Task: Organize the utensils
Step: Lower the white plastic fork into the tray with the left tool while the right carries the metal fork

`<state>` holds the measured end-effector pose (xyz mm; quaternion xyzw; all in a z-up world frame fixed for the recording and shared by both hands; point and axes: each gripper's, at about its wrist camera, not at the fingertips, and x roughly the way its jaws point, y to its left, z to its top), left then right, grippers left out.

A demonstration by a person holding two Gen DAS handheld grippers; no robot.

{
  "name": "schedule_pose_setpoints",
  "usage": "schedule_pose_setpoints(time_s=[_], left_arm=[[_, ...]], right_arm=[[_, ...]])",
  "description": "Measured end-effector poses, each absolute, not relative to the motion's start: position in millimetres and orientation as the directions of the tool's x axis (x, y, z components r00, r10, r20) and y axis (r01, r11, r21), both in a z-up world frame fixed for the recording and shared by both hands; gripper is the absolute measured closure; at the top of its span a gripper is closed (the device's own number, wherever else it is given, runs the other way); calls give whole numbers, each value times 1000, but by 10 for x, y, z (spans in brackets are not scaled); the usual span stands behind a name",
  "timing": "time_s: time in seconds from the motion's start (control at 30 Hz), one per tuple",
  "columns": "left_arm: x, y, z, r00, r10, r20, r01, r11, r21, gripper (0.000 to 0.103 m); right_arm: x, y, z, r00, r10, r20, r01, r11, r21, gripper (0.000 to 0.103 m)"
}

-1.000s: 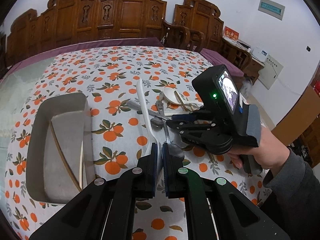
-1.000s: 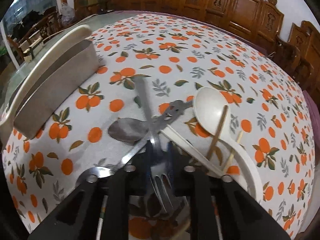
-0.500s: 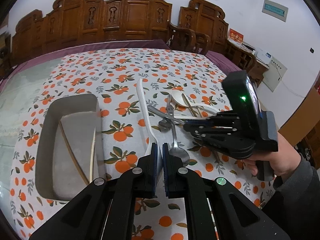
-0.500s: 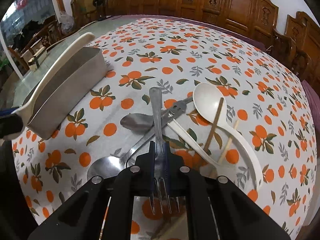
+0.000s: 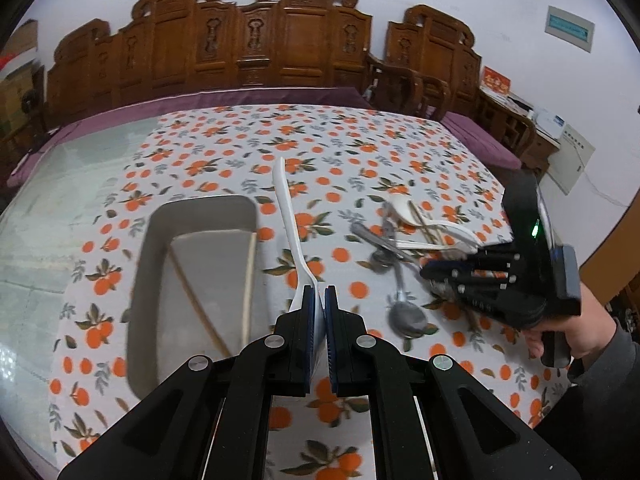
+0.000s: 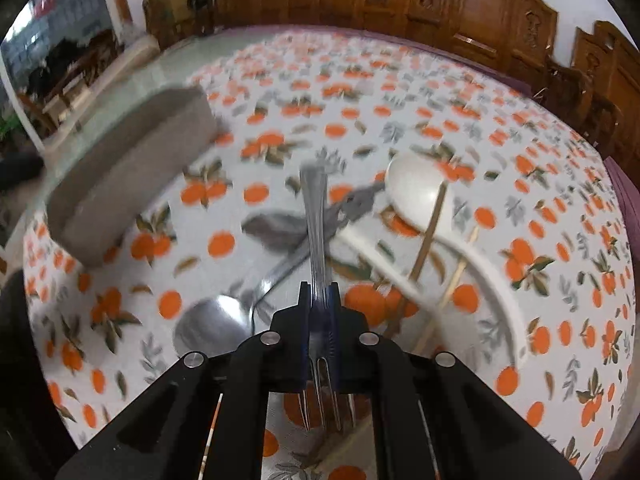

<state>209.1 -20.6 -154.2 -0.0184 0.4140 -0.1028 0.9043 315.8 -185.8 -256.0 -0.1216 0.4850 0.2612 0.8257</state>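
Observation:
My left gripper point(image 5: 319, 292) is shut on a white plastic spoon point(image 5: 289, 220), its handle pointing away above the cloth, just right of the metal tray point(image 5: 148, 264). The tray holds two chopsticks point(image 5: 250, 280). My right gripper point(image 6: 320, 292) is shut on a metal fork point(image 6: 316, 216), handle forward and tines toward the camera, held above the pile. It shows in the left wrist view point(image 5: 430, 270) at the right. On the cloth lie two metal spoons point(image 6: 208, 324), a white spoon point(image 6: 416, 188) and chopsticks point(image 6: 430, 224).
The table has an orange-print cloth point(image 5: 320, 148) with bare glass point(image 5: 48, 216) at the left. Carved wooden chairs point(image 5: 256, 40) stand behind the table. The person's hand point(image 5: 576, 328) holds the right gripper at the table's right edge.
My right gripper has lifted the fork off the pile and drawn back to the right. My left gripper has risen and shifted with the white spoon; the tray now lies closer to it.

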Motion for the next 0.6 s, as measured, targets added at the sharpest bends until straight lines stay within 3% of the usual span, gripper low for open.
schedule_pose_setpoints(time_s=[0.47,0.6], left_arm=[[2064,-19,-1469,646,-201,-736,162,979,-126,98],[2071,9,-1475,643,-203,-739,165,978,-125,98]], right_arm=[[3319,-1746,-2624,414,308,-857,-558,829,28,85],[3362,-1739,-2621,407,318,-856,-547,836,50,95]])
